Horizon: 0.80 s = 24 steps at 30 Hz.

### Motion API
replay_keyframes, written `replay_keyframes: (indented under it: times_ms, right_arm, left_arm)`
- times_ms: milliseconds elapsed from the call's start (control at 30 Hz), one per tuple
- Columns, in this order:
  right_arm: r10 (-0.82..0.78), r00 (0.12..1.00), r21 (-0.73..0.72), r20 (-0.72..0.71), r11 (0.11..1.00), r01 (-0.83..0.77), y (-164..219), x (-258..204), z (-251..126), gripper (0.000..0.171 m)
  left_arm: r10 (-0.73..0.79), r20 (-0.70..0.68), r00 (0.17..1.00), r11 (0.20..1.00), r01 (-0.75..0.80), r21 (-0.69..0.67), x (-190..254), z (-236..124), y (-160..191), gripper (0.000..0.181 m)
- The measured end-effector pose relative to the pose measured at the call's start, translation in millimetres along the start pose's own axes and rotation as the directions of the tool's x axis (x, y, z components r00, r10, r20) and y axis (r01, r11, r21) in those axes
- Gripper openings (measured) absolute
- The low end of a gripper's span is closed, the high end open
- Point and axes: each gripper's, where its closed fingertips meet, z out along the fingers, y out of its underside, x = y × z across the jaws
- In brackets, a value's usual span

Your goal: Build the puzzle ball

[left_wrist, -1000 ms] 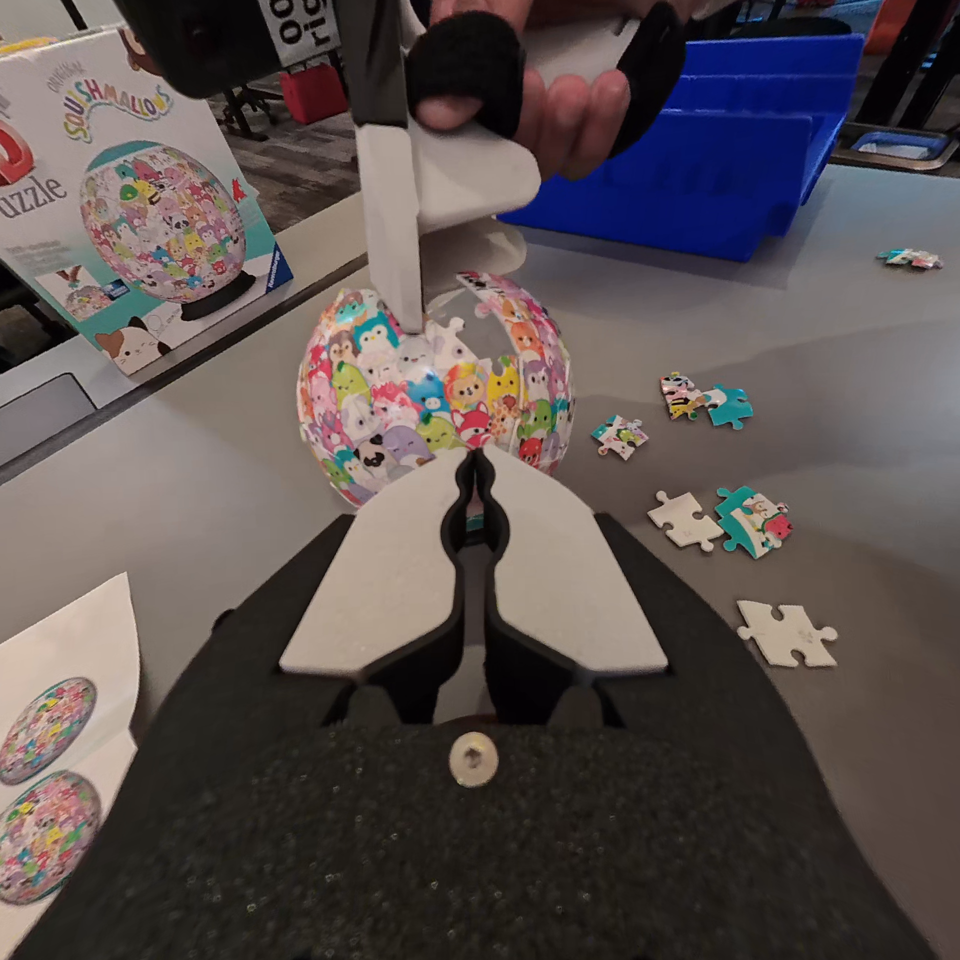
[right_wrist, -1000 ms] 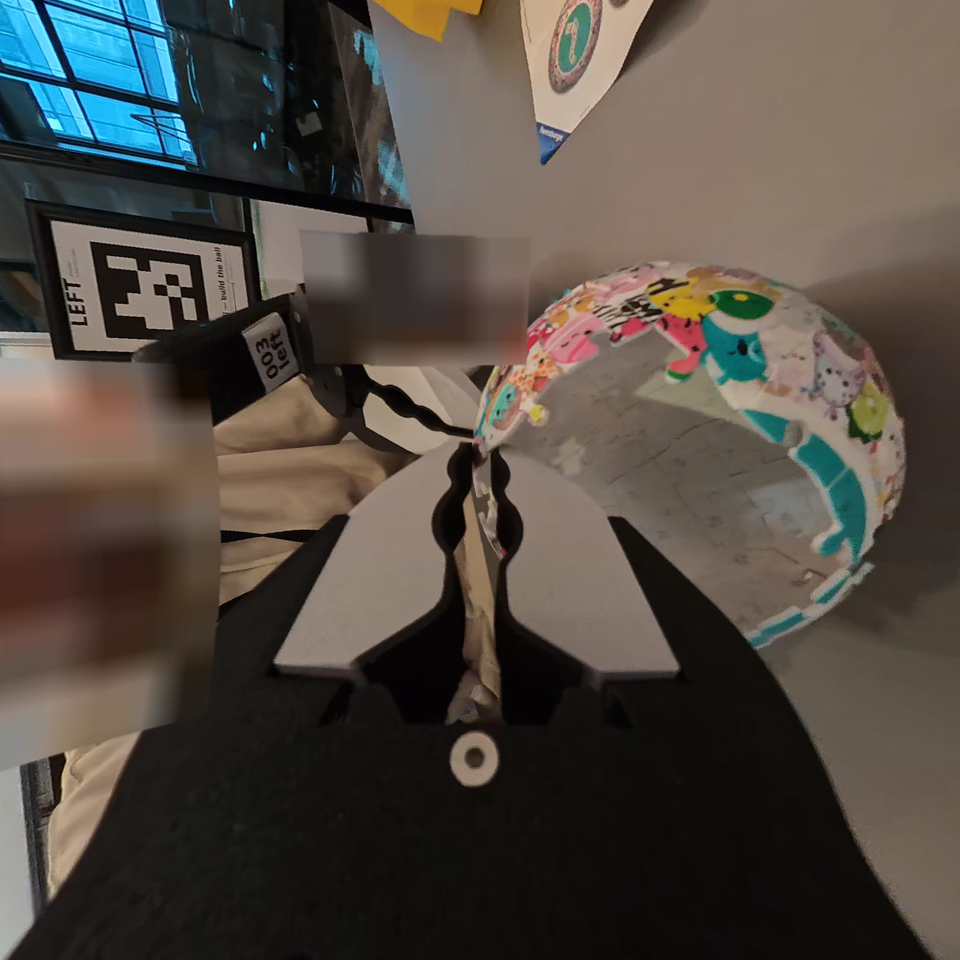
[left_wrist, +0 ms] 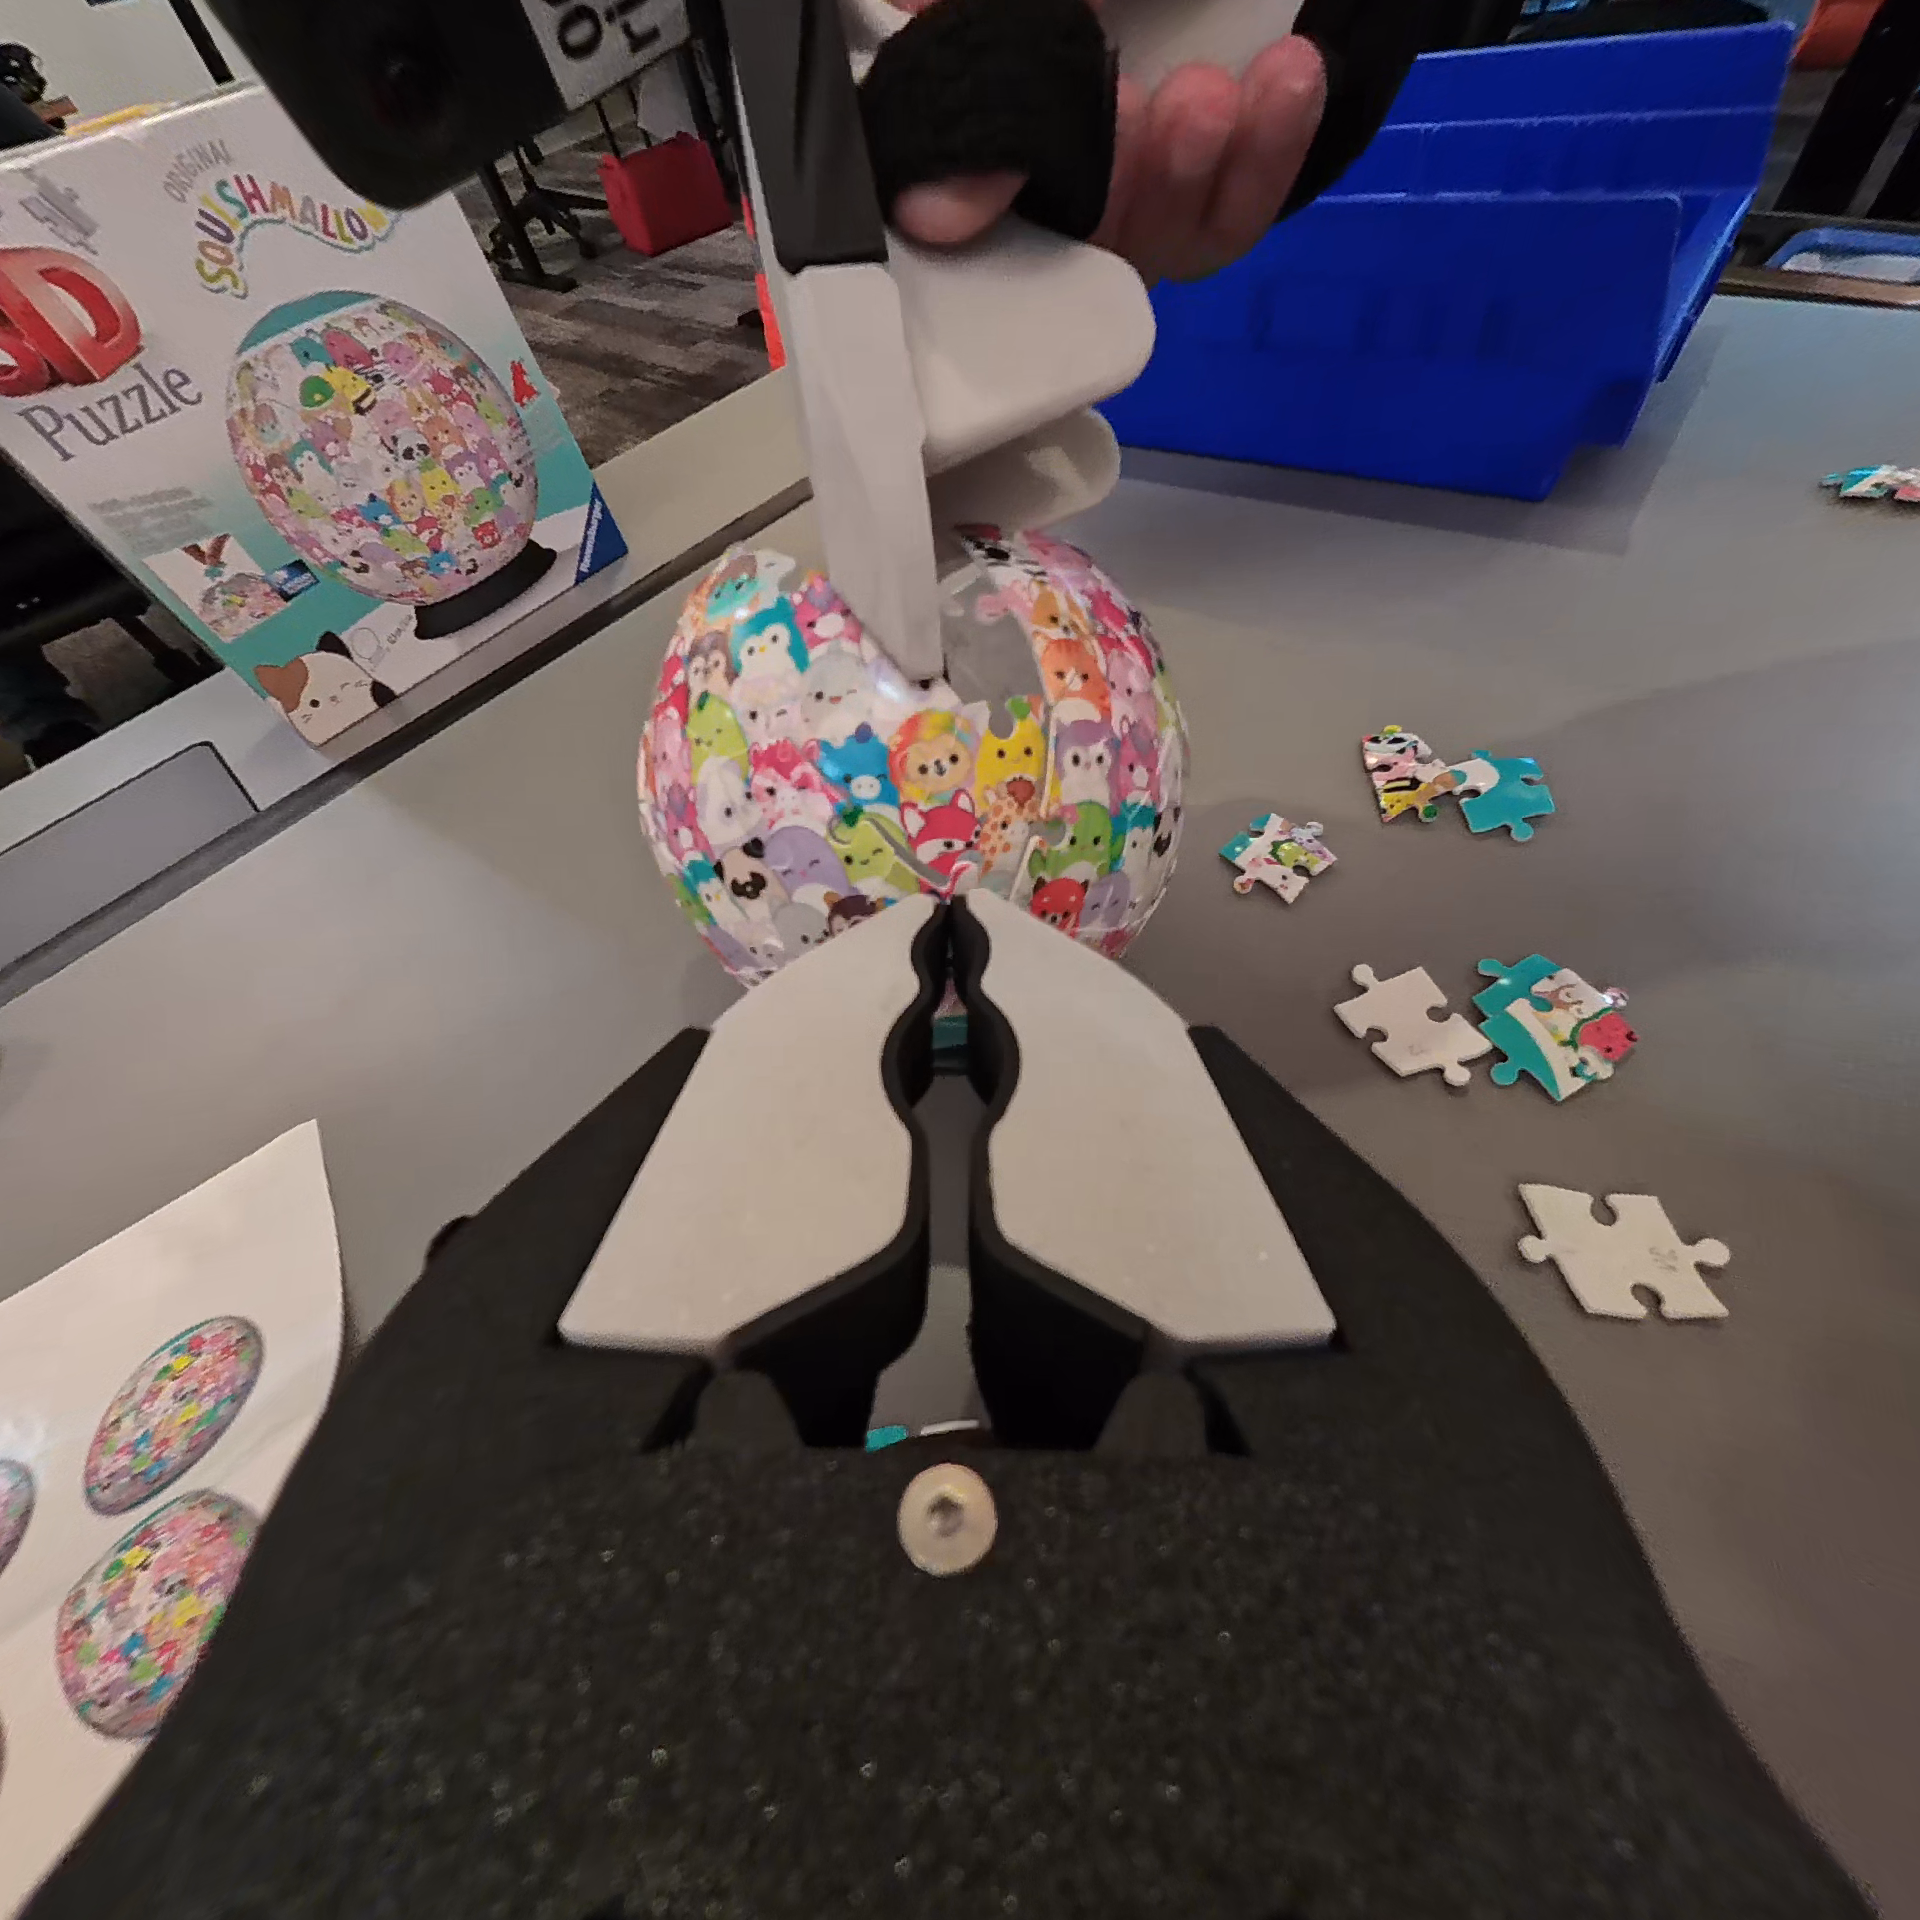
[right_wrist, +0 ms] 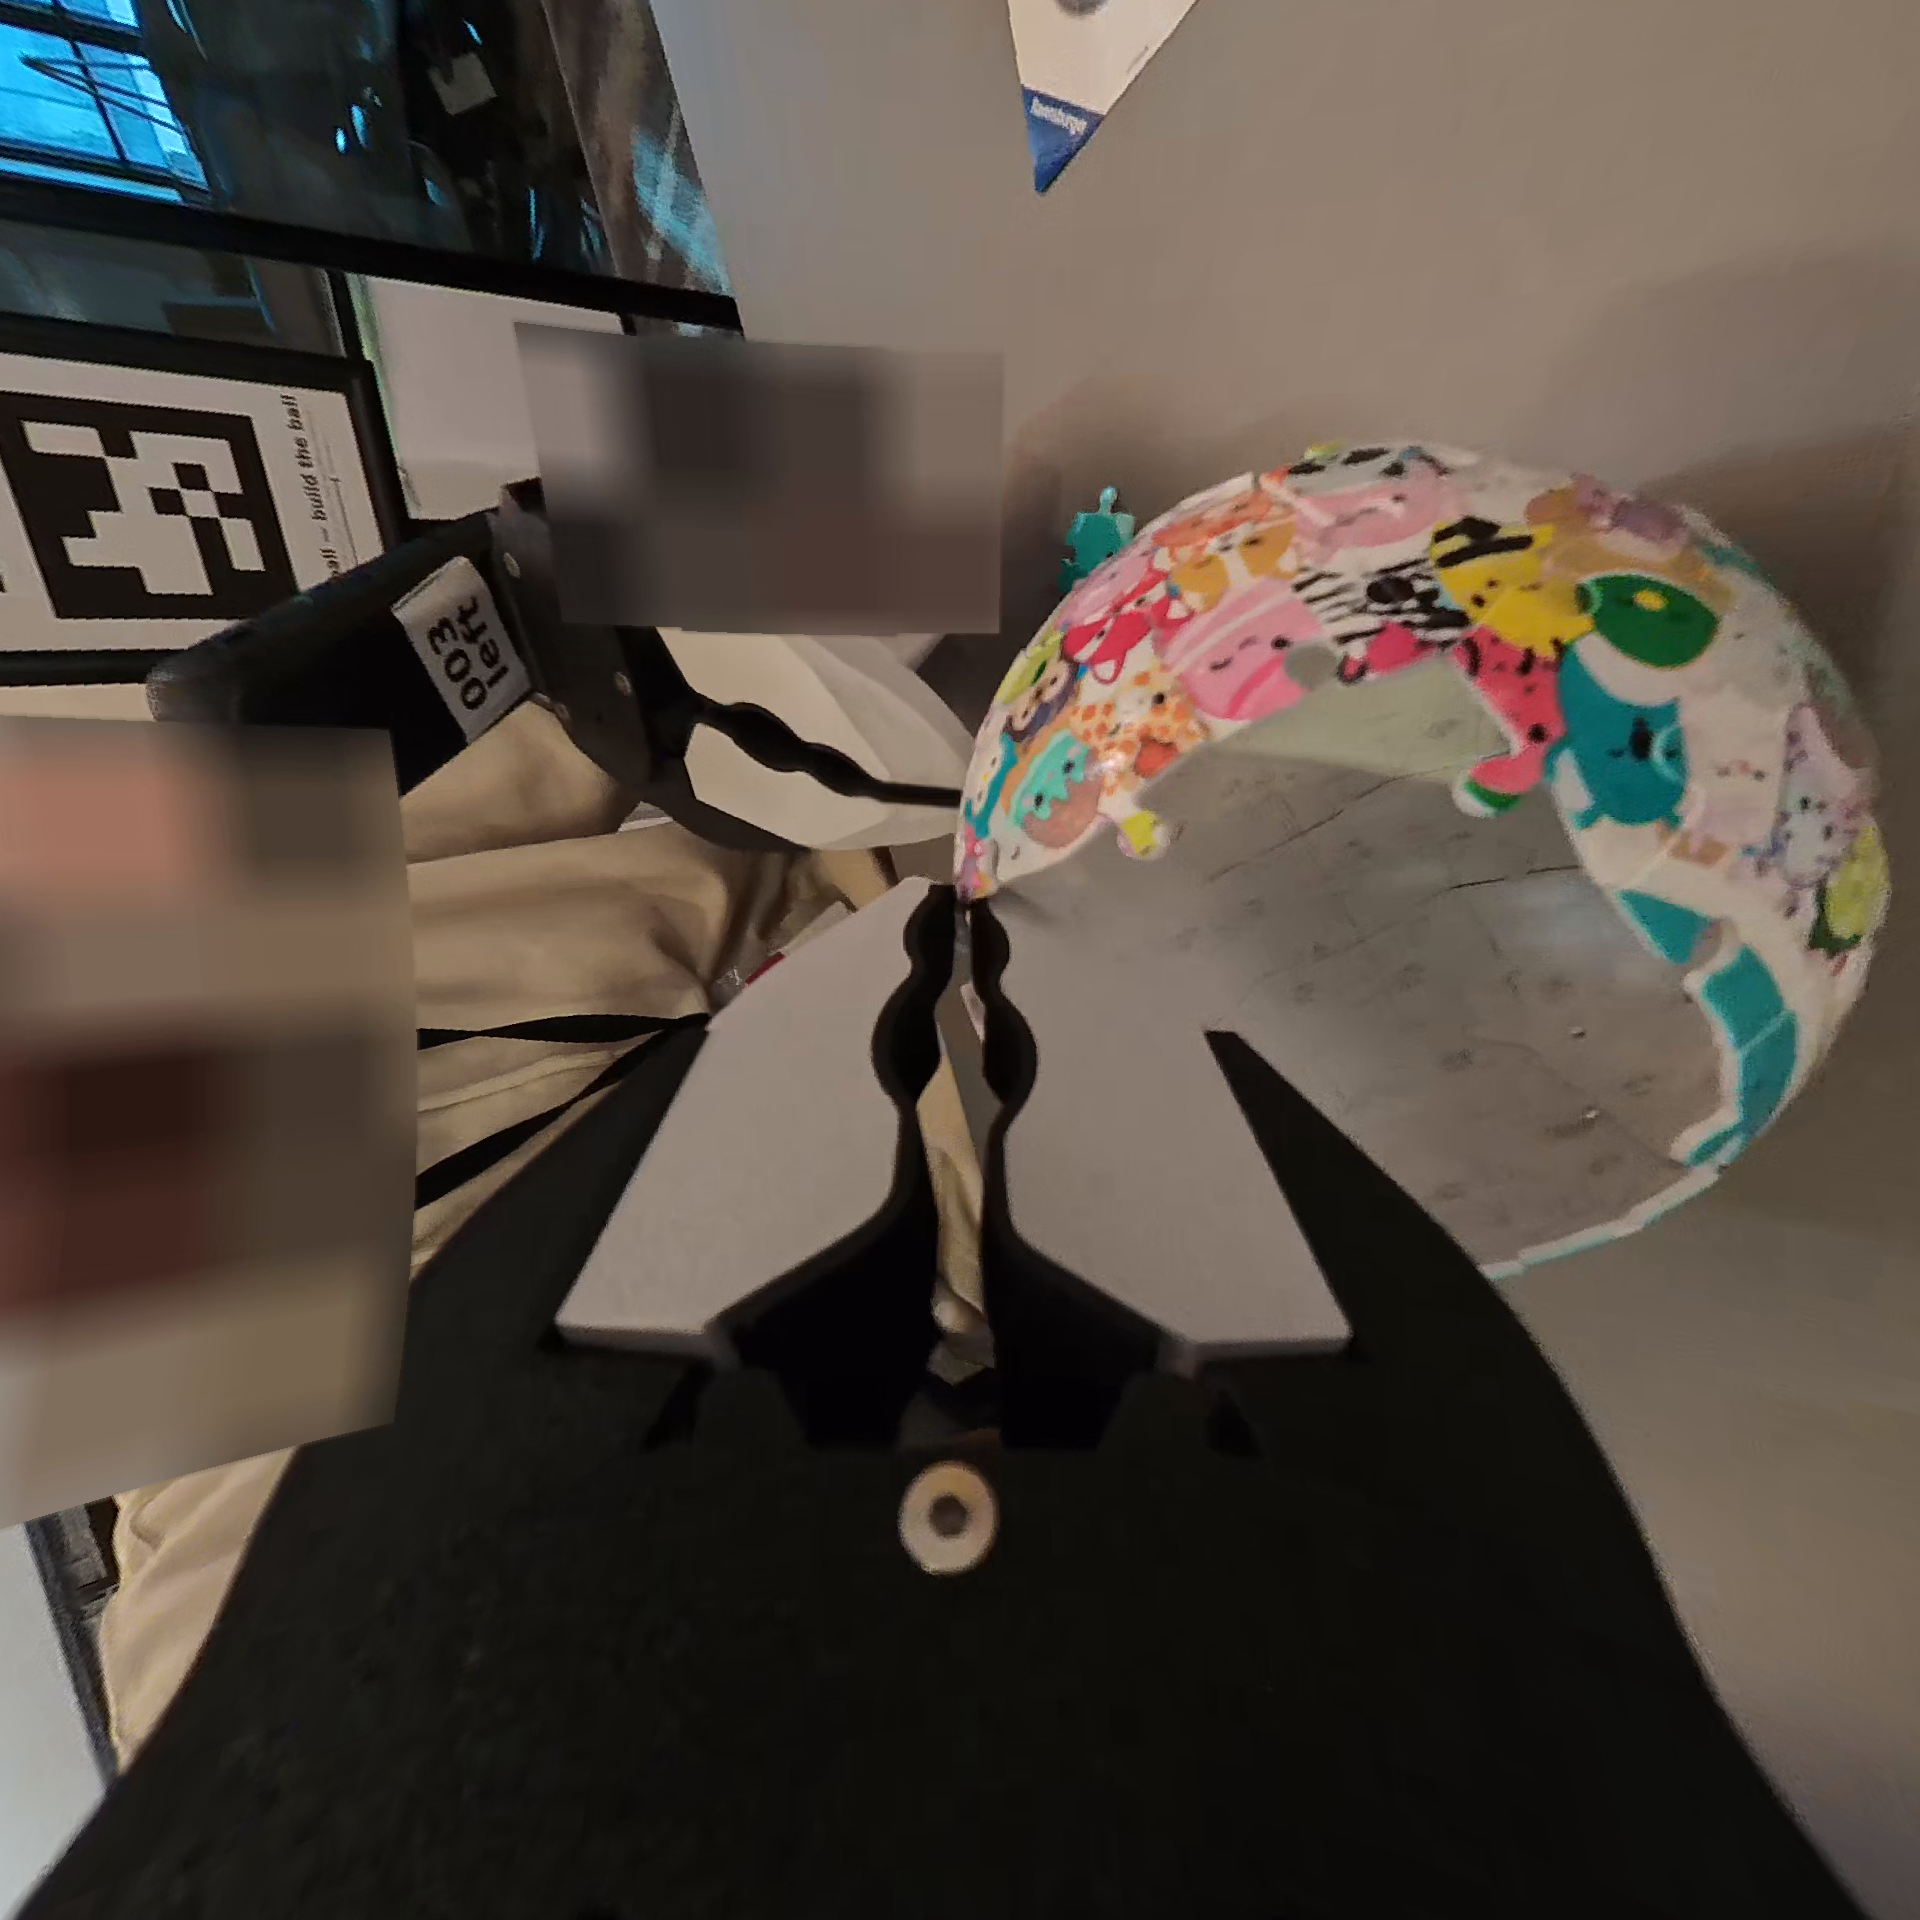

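While the puzzle ball point(left_wrist: 914, 769) sat mid-table point(left_wrist: 1558, 644), our left gripper point(left_wrist: 948, 906) pinched its near edge, our right gripper point(right_wrist: 958, 896) its rim; loose pieces point(left_wrist: 1413, 1023) lay at three o'clock.

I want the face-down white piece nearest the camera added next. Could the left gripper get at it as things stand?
Probably not yet: the left gripper is shut on the puzzle ball. The white piece itself lies unobstructed.
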Motion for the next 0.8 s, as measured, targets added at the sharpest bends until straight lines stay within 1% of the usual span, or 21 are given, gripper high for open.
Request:
replay_keyframes:
  times_ms: [200,367,467,600,667,733,800]
  right_arm:
    - [0.024,0.999,0.01,0.035,1.0,-0.024,-1,-2,0,0.003]
    - [0.039,0.998,0.009,0.048,0.999,-0.04,-2,-4,2,0.004]
    - [0.019,0.999,0.008,0.032,1.0,-0.02,-2,-6,1,0.014]
    - [-0.063,0.993,0.002,-0.099,0.998,0.064,-1,-3,-3,0.023]
    - [-0.105,0.982,0.018,-0.154,0.994,0.109,-3,-6,-8,0.024]
    - [-0.15,0.957,0.037,-0.247,0.986,0.164,-5,-6,-17,0.025]
    - [-0.213,0.915,0.069,-0.342,0.966,0.25,-8,-10,-29,0.024]
  left_arm:
    - [-0.035,-0.003,0.999,0.999,0.035,-0.012,-5,0,7,0.0]
    - [-0.032,-0.005,0.999,0.999,0.032,-0.007,-3,2,6,0.0]
    - [-0.038,-0.012,0.999,0.999,0.038,-0.005,-2,2,6,0.0]
    - [-0.037,-0.014,0.999,0.999,0.037,-0.008,-1,1,8,0.0]
    - [-0.04,-0.013,0.999,0.999,0.04,-0.008,0,1,9,0.0]
    - [-0.047,-0.019,0.999,0.999,0.047,-0.01,2,0,10,0.0]
    - [-0.039,-0.014,0.999,0.999,0.039,-0.007,1,-2,10,0.0]
